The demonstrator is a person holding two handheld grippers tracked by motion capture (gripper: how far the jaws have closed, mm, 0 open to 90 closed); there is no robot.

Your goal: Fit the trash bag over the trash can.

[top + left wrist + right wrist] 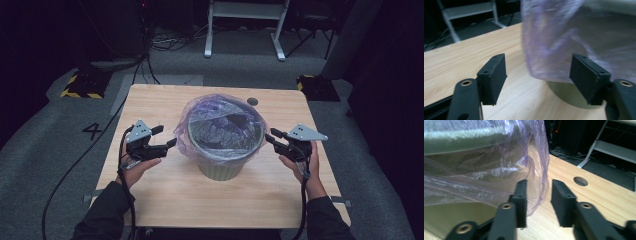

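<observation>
A pale green bin [220, 167] stands in the middle of the wooden table [165, 200]. A thin purple plastic bag [220, 117] lines it and is folded out over the rim. My left gripper [167, 136] is just left of the bin, open, its jaws pointing at the bag's overhang. In the left gripper view the bag's hem [554, 50] hangs between the wide-apart jaws, and neither pad presses on it. My right gripper [270, 135] is at the bin's right side, open. In the right gripper view a loose fold of the bag [544, 180] hangs at the gap, not pinched.
A round hole [253, 101] sits in the table behind the bin. A white desk frame [245, 25] stands on the floor beyond the table, with cables nearby. Yellow-and-black striped blocks [82, 87] lie at the far corners.
</observation>
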